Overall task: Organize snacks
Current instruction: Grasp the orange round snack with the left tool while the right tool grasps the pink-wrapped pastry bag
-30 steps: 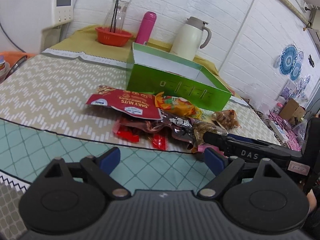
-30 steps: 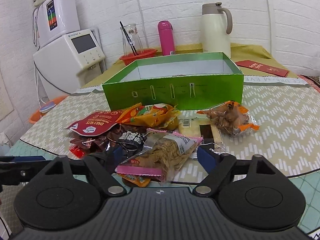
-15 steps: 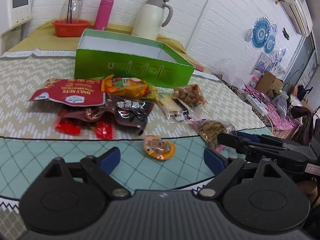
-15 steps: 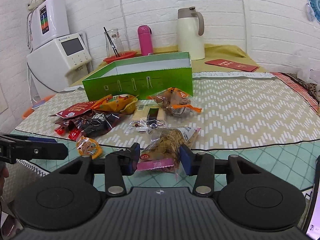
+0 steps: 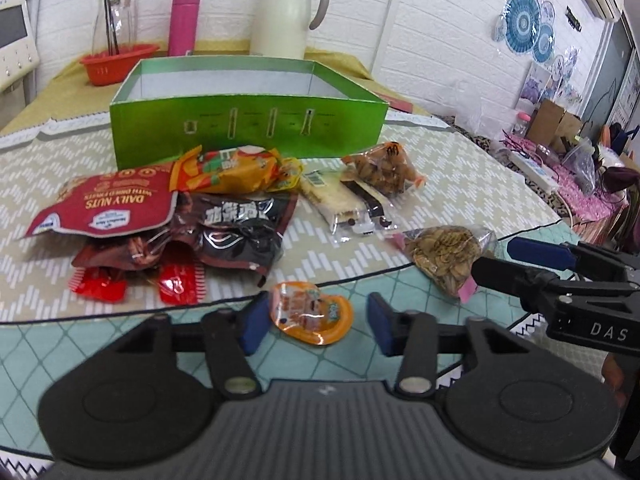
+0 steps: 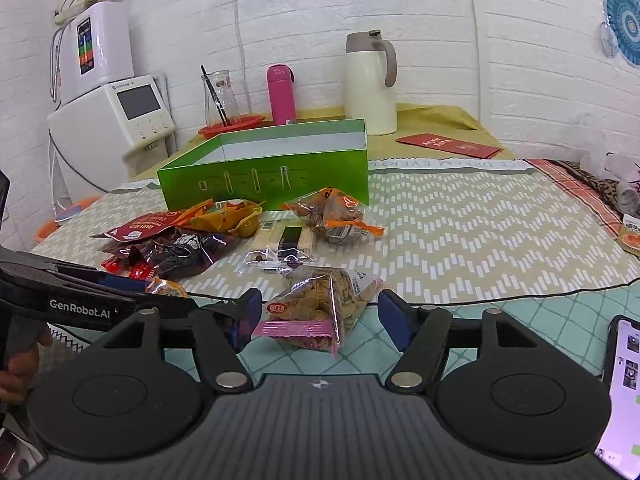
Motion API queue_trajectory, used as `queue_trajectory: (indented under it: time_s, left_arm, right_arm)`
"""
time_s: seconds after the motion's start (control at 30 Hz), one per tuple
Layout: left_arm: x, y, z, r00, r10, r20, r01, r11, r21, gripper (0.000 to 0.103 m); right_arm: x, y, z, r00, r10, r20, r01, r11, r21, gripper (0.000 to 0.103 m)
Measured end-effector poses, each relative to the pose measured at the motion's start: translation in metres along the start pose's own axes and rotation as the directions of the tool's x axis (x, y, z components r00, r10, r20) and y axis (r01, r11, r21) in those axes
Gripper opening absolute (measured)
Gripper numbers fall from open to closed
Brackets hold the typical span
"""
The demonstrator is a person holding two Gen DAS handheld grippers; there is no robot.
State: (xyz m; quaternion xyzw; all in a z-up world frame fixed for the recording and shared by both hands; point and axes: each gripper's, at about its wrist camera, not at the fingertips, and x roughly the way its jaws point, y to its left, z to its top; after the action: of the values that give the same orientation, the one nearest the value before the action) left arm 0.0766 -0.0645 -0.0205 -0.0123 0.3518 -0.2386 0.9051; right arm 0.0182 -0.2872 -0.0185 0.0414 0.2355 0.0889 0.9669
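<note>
Inside a room with a white brick wall (image 6: 440, 20). Blue paper fans (image 5: 524, 24) stuck up on it at the side.

On the table, two cloths: a tan zigzag cloth (image 6: 460, 232) farther back, a teal diamond cloth (image 5: 80, 344) at the near edge.

At the back, by the wall: a cream jug (image 6: 370, 84), a pink bottle (image 6: 281, 94), a red basket (image 5: 118, 62) and a white machine (image 6: 132, 116) with a screen. Near the jug, flat on a yellow cloth, a red envelope (image 6: 448, 145).

In the middle, on the zigzag cloth, an open green box (image 5: 248, 124). Just in front of it, a heap of snacks, with a red Daily Nuts bag (image 5: 112, 204) on top at the left.

Closer in, on the teal cloth, a small orange jelly pack (image 5: 312, 314). Around it, the left claw (image 5: 316, 328), closing, not squeezing yet.

Just beside that, over the line where the two cloths meet, a clear seed bag (image 6: 320, 304) with a pink end. On each side of it, the right claw (image 6: 320, 316), opening wide, pads off the bag.

At the far right edge, a lit phone (image 6: 624, 380).
</note>
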Motion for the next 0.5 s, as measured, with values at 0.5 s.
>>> queue_trajectory:
  time_s: [0.5]
  left_arm:
    - [-0.006, 0.002, -0.006, 0.998, -0.057, 0.009, 0.058, 0.998, -0.04, 0.034]
  right_arm:
    - [0.022, 0.016, 0.004, 0.999, -0.022, -0.045, 0.022, 1.0, -0.001, 0.103]
